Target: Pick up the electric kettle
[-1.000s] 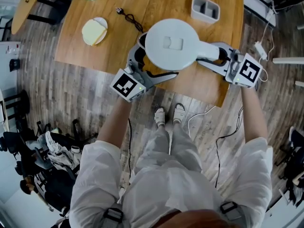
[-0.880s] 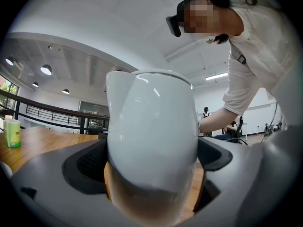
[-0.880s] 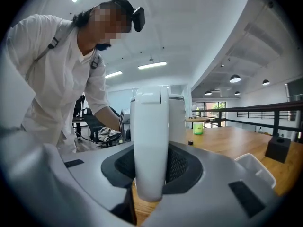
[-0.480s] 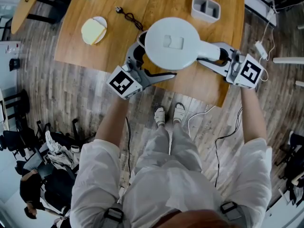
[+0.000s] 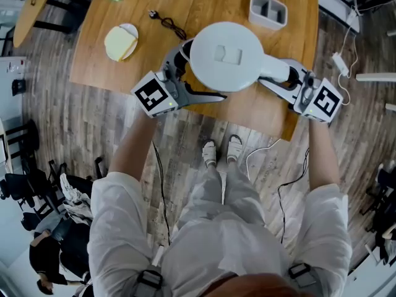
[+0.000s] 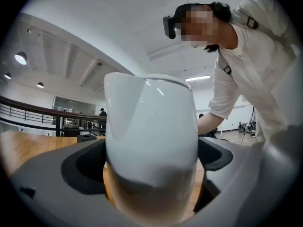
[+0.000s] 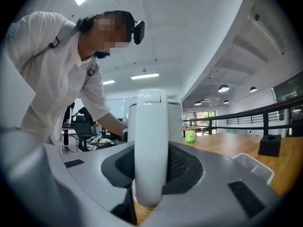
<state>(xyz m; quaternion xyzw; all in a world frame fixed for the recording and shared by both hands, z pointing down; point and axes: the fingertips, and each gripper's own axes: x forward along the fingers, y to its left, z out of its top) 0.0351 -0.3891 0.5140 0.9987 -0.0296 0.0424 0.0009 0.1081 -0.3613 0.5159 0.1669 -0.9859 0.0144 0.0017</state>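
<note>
We find right claw (image 7: 150,174) just closed down, narrow, clamped on handle (image 7: 150,141) of kettle (image 5: 224,55); left claw (image 6: 150,169) wide, pads against kettle body; both level, flanking kettle above bench (image 5: 185,5) near edge.

My left tool (image 5: 185,79) level, jaws clamped round the kettle (image 5: 224,55), my right tool (image 5: 286,79) level, jaws just closing on its handle (image 5: 275,72)

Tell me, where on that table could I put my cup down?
Bare wood lies between the black cord and the grey tray at the far side, and at the near left corner of the table, below the yellow dish. The near edge round the kettle is crowded.
</note>
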